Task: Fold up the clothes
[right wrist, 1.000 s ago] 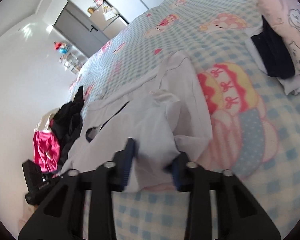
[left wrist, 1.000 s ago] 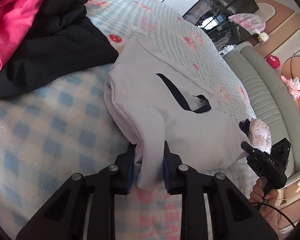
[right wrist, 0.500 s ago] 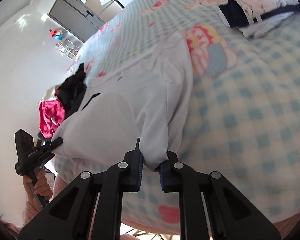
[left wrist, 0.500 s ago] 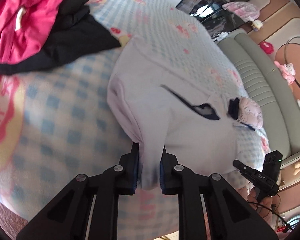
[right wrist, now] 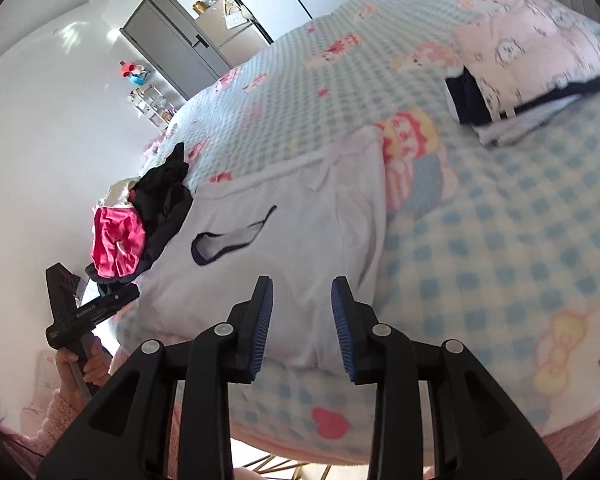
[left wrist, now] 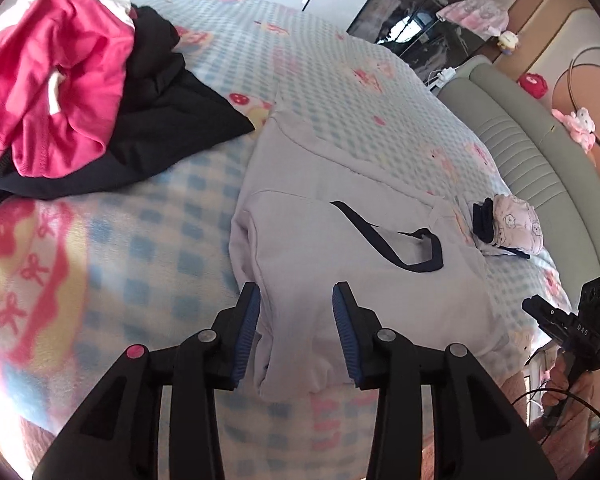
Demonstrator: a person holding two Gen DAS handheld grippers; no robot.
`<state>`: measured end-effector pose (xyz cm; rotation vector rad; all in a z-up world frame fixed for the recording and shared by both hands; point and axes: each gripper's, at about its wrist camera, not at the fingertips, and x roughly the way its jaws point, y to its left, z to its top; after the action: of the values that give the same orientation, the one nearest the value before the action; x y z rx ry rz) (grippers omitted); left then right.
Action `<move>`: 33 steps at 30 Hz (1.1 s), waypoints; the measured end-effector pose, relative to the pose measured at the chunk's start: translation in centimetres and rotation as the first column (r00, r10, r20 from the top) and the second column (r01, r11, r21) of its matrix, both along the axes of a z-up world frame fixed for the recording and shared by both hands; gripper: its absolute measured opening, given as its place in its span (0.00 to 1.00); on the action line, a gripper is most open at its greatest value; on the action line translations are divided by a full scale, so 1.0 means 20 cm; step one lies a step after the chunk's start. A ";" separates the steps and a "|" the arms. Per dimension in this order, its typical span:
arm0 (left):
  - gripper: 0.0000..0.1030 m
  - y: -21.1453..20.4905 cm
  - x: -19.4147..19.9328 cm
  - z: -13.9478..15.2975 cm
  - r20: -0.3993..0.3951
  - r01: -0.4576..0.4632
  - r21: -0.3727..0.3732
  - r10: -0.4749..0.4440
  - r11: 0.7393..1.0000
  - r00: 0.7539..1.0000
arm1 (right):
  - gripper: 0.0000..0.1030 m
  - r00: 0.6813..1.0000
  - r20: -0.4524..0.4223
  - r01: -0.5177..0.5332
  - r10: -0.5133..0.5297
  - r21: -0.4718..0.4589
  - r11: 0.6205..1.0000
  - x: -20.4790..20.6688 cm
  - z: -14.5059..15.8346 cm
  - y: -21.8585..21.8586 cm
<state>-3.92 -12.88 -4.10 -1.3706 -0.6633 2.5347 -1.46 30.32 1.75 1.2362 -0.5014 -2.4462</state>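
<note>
Pale lilac cotton T-shirt with navy neckband [left wrist: 340, 248], folded, lying at the near edge of the blue-checked blanketed bed [left wrist: 120, 248]. Left gripper [left wrist: 296, 312] and right gripper [right wrist: 302, 304]: fingers pinched its near hem half a second ago; both pairs have just been opening and now stand spread, the released hem between them, untouched.

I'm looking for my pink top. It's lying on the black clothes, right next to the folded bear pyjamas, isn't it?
Not quite. The pink top does lie on the black clothes, but the left wrist view shows the folded bear pyjamas far away, beyond the white shirt.
</note>
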 end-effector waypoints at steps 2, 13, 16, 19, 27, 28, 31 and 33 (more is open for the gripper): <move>0.38 0.01 -0.03 -0.04 0.021 -0.002 -0.003 0.002 1.000 1.000 | 0.31 1.000 0.012 -0.018 0.018 0.060 0.998 -0.09 -0.02 -0.08; 0.26 0.16 -0.15 -0.05 -0.004 0.077 -0.113 -0.078 0.991 0.997 | 0.21 0.983 0.160 0.069 -0.090 0.133 0.989 -0.01 -0.42 -0.05; 0.29 0.23 -0.20 -0.08 0.034 0.109 -0.254 -0.103 0.961 0.994 | 0.17 0.981 0.150 0.096 -0.122 0.167 0.981 0.07 -0.43 -0.01; 0.29 0.20 -0.21 -0.13 0.095 0.105 -0.289 -0.081 0.952 0.992 | 0.20 0.973 0.168 0.128 -0.160 0.190 0.973 0.09 -0.44 0.07; 0.28 0.28 0.01 0.11 -0.096 0.111 -0.208 -0.133 0.972 0.986 | 0.26 0.997 0.004 0.075 -0.077 0.153 0.985 0.13 -0.15 -0.01; 0.28 0.32 0.01 0.08 -0.079 0.129 -0.207 -0.148 0.970 0.986 | 0.26 0.999 -0.005 0.052 -0.052 0.145 0.988 0.10 -0.13 -0.07; 0.29 0.38 0.00 -0.03 -0.017 0.159 -0.197 -0.166 0.967 0.986 | 0.26 1.000 0.001 -0.023 0.023 0.134 0.991 0.03 -0.15 -0.24; 0.30 0.35 0.02 -0.08 0.026 0.114 -0.232 -0.111 0.966 0.993 | 0.26 0.998 0.054 -0.044 0.037 0.127 0.991 0.02 -0.24 -0.31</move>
<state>-3.45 -5.90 -5.76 -1.4509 -0.2853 2.5787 -0.96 24.04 -3.13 1.3494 -0.3337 -2.4507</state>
